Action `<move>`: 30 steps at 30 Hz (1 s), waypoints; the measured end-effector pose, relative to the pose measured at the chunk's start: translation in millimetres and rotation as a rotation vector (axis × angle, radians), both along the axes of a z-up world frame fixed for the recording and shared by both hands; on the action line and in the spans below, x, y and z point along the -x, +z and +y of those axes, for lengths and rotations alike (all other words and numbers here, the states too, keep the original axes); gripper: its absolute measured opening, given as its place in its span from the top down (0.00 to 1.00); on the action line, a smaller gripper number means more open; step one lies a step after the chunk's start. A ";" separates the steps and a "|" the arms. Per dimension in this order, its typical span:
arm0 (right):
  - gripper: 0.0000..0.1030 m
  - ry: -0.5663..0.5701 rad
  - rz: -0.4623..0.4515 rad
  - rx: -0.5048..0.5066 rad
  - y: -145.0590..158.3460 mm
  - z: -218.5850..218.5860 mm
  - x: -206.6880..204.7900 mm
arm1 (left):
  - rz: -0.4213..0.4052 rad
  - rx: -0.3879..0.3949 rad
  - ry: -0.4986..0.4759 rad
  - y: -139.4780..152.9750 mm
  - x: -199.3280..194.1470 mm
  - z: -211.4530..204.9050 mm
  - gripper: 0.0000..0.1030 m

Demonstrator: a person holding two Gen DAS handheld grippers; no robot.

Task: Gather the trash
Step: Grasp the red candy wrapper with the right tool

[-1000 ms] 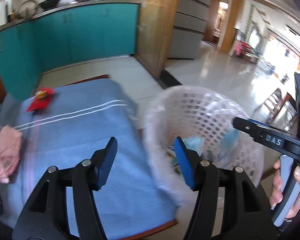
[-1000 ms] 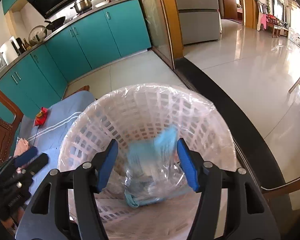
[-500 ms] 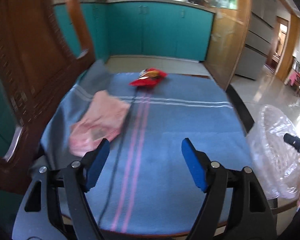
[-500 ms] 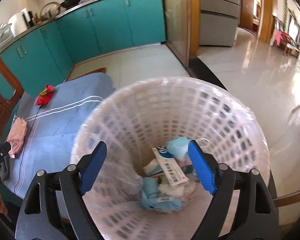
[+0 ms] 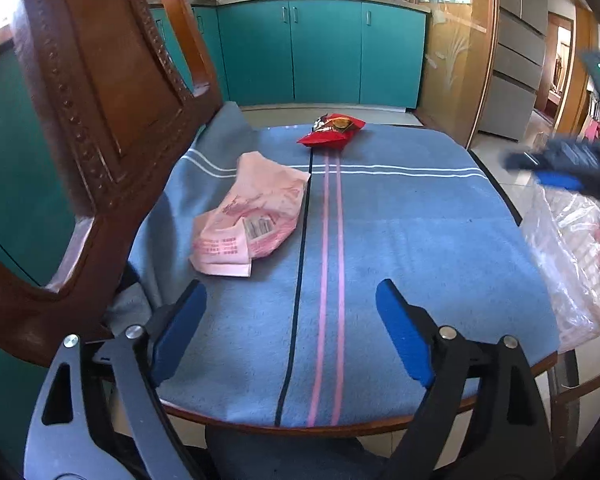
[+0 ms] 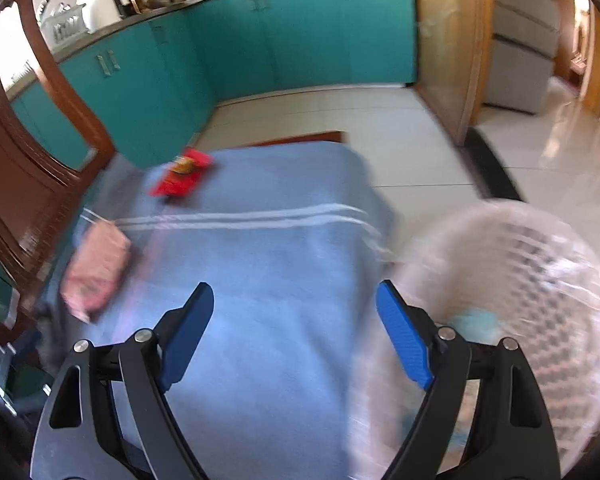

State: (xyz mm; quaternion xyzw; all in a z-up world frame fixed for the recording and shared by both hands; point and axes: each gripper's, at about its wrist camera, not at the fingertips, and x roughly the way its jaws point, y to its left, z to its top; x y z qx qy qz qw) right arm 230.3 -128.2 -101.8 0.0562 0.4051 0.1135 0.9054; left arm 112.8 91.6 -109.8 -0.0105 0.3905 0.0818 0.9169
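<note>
A pink wrapper (image 5: 252, 216) lies on the blue cloth of the table (image 5: 400, 240), left of the middle. A red snack packet (image 5: 332, 130) lies at the far edge. My left gripper (image 5: 290, 312) is open and empty above the near edge, short of the pink wrapper. My right gripper (image 6: 294, 320) is open and empty over the cloth; it also shows blurred in the left wrist view (image 5: 560, 164). The white basket (image 6: 520, 288) with a clear liner stands at the table's right side and holds trash. The pink wrapper (image 6: 96, 272) and red packet (image 6: 182, 172) show blurred in the right wrist view.
A carved wooden chair back (image 5: 80, 140) rises close on the left of the table. Teal kitchen cabinets (image 5: 324, 52) stand behind. Pale tiled floor (image 6: 540, 152) lies to the right, past the basket (image 5: 568, 256).
My left gripper has swung left from the basket to face the table and wrappers. My right gripper has swung left off the basket, toward the cloth. Both stay open.
</note>
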 end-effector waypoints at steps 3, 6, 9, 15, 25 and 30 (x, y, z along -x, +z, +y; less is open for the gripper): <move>0.21 0.024 0.006 -0.035 5.6 30.9 -33.1 | -0.002 -0.005 -0.015 1.0 7.2 4.5 0.15; 0.14 0.038 0.020 -0.069 10.1 69.2 -74.2 | -0.031 -0.010 -0.012 13.7 20.5 11.6 0.15; 0.11 0.012 0.040 -0.092 11.7 107.0 -119.3 | -0.043 0.002 -0.008 28.4 30.2 21.2 0.13; 0.08 -0.136 0.175 0.020 -21.0 163.5 -196.3 | -0.021 -0.014 0.006 30.1 36.2 32.1 0.13; 0.21 -0.005 0.124 0.350 -55.6 235.6 -203.8 | 0.009 0.025 -0.004 21.0 40.5 38.1 0.13; 0.59 0.095 0.151 0.299 -49.9 233.3 -187.9 | 0.006 0.023 -0.015 27.4 40.4 38.7 0.13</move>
